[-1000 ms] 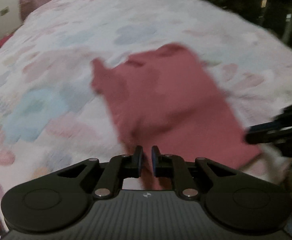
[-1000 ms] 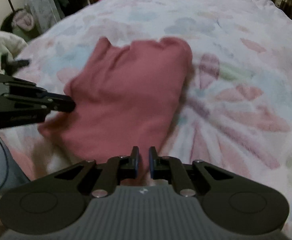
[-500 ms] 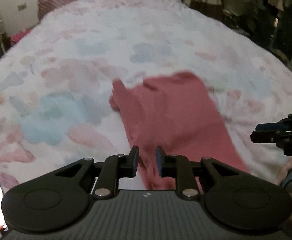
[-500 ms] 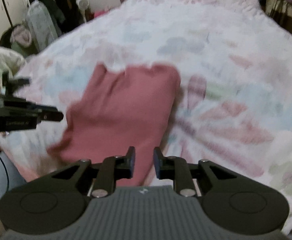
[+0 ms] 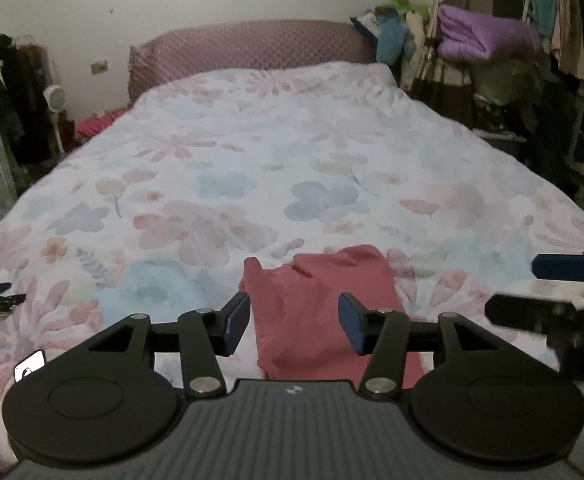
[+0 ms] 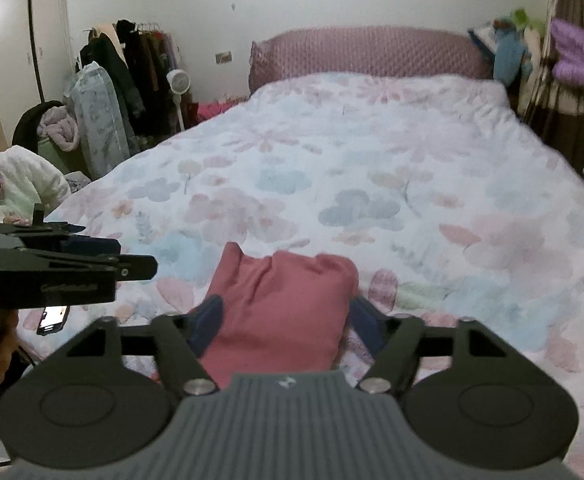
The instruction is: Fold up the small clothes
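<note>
The pink garment point(image 5: 316, 308) lies folded into a rough rectangle on the near end of the bed, its soft knit-looking cloth bunched into a small peak at the far left corner and rounded at the far right one. Beneath it spreads the quilt point(image 5: 276, 168), a white puffy cover printed with faded pink and blue flowers, running back to a padded mauve headboard point(image 5: 248, 48). Your left gripper point(image 5: 294, 322) has just been opening; its flat blue-faced pads stand apart above the cloth and grip nothing. Your right gripper point(image 6: 286, 320) has also just been opening, its jaws spread wide to either side of the folded piece without pressing it, so both tools have let go. A phone point(image 6: 53, 319) with a lit screen rests at the left edge of the quilt. At the far right a rolled purple blanket point(image 5: 484, 38) sits on a heap of clothes.
</note>
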### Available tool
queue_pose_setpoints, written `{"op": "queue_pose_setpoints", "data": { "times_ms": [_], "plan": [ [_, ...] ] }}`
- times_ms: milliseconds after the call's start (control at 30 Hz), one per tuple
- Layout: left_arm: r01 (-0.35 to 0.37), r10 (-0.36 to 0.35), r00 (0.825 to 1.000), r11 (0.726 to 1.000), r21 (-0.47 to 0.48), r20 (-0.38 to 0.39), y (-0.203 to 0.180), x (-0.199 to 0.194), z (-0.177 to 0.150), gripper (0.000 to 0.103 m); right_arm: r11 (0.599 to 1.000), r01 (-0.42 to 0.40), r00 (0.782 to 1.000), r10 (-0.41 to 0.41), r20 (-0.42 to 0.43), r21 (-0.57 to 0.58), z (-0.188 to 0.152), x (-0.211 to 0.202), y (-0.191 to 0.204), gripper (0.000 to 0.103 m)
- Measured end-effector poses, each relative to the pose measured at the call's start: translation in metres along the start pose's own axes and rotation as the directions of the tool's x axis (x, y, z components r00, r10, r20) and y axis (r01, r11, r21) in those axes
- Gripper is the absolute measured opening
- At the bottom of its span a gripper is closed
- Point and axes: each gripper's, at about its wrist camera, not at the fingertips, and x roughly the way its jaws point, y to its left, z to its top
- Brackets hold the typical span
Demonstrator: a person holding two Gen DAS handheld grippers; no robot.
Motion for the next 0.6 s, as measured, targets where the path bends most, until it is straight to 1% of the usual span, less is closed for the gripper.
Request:
{"op": "queue_pose_setpoints", "data": {
  "times_ms": [33,67,133,200,233,267,300,367,467,533,600],
  "plan": [
    [-0.005,0.005,1.0,1.0,0.0,0.011,-0.001,-0.003,-0.003,0.067,1.0,0.01,1.0,-0.01,0.01,-0.001,-0.004,-0.006,0.005,0.079],
    [-0.015,0.015,1.0,1.0,-0.005,0.025,-0.003,-0.007,-0.007,0.078,1.0,0.022,1.0,-0.022,0.019,0.002,-0.01,-0.013,0.008,0.081],
    [-0.024,0.024,0.999,1.0,-0.016,0.037,-0.004,-0.01,-0.015,0.088,0.999,0.048,0.999,-0.048,0.023,0.022,-0.021,-0.02,0.014,0.081],
    [-0.051,0.052,0.998,0.998,-0.019,0.032,-0.009,-0.014,-0.022,0.088,0.995,0.083,0.997,-0.083,0.003,0.052,-0.035,-0.022,0.018,0.081],
    [-0.079,0.079,0.996,0.997,-0.014,0.035,-0.012,-0.017,-0.027,0.089,0.994,0.094,0.996,-0.093,-0.012,0.062,-0.04,-0.022,0.018,0.081],
    [-0.109,0.109,0.994,0.994,-0.002,0.03,-0.016,-0.018,-0.032,0.09,0.993,0.097,0.995,-0.095,-0.034,0.067,-0.046,-0.021,0.018,0.081],
    [-0.118,0.118,0.993,0.993,0.01,0.019,-0.018,-0.019,-0.035,0.09,0.993,0.097,0.994,-0.093,-0.057,0.07,-0.051,-0.019,0.018,0.081],
    [-0.098,0.098,0.995,0.995,0.025,-0.007,-0.02,-0.018,-0.042,0.09,0.991,0.104,0.992,-0.097,-0.083,0.085,-0.059,-0.017,0.018,0.081],
    [-0.088,0.089,0.994,0.996,0.015,-0.063,-0.02,-0.012,-0.052,0.09,0.987,0.129,0.985,-0.116,-0.129,0.092,-0.067,-0.011,0.017,0.081],
    [-0.083,0.083,0.991,0.997,0.01,-0.103,-0.02,-0.007,-0.056,0.09,0.987,0.114,0.985,-0.097,-0.144,0.11,-0.071,-0.008,0.014,0.081],
    [-0.081,0.081,0.989,0.997,0.002,-0.123,-0.021,-0.005,-0.061,0.09,0.986,0.108,0.982,-0.087,-0.166,0.125,-0.074,-0.004,0.012,0.082]
  ]
}}
